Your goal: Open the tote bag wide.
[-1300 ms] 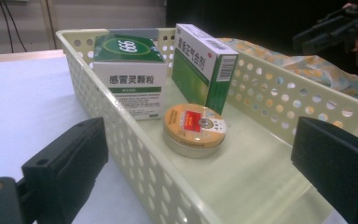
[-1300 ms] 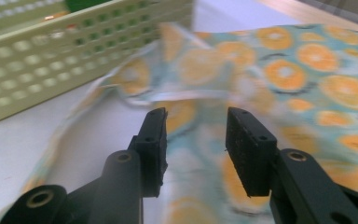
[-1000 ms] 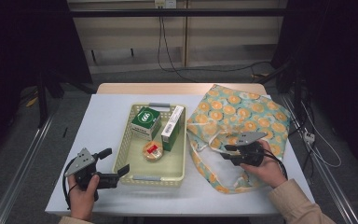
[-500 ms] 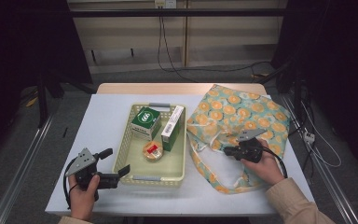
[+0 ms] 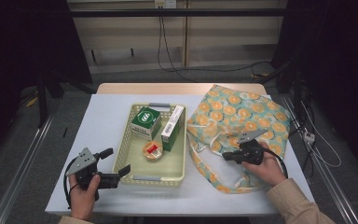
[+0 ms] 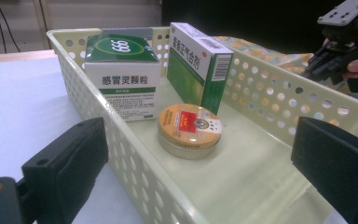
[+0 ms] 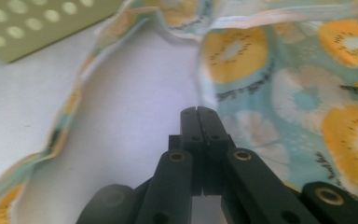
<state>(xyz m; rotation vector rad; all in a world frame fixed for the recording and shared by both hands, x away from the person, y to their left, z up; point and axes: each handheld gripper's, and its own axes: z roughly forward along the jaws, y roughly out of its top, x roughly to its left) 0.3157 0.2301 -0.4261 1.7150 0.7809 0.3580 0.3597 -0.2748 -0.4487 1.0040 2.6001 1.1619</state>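
A pale green perforated basket [image 5: 121, 140] stands mid-table and holds a green "666" box [image 5: 146, 122], a taller white-and-green box [image 5: 172, 126] and a round yellow tin [image 5: 152, 150]. My left gripper [image 5: 116, 162] is open at the basket's near left corner. In the left gripper view its jaws stand wide apart on either side of the basket wall [image 6: 135, 172], with the tin [image 6: 189, 128] ahead. My right gripper [image 5: 226, 156] is shut, low over the near left edge of the fruit-print cloth bag [image 5: 237, 116]. Its tips [image 7: 200, 112] lie beside the bag's hem [image 7: 205, 88], with nothing seen between them.
The bag's strap [image 7: 70, 107] loops across the white table [image 5: 107, 112] between bag and basket [image 7: 37, 23]. The right hand and its gripper [image 6: 340, 51] appear beyond the basket's far wall. Bare tabletop lies left of the basket.
The right hand and gripper have shifted slightly rightward over the bag's near edge. The left gripper has held still.
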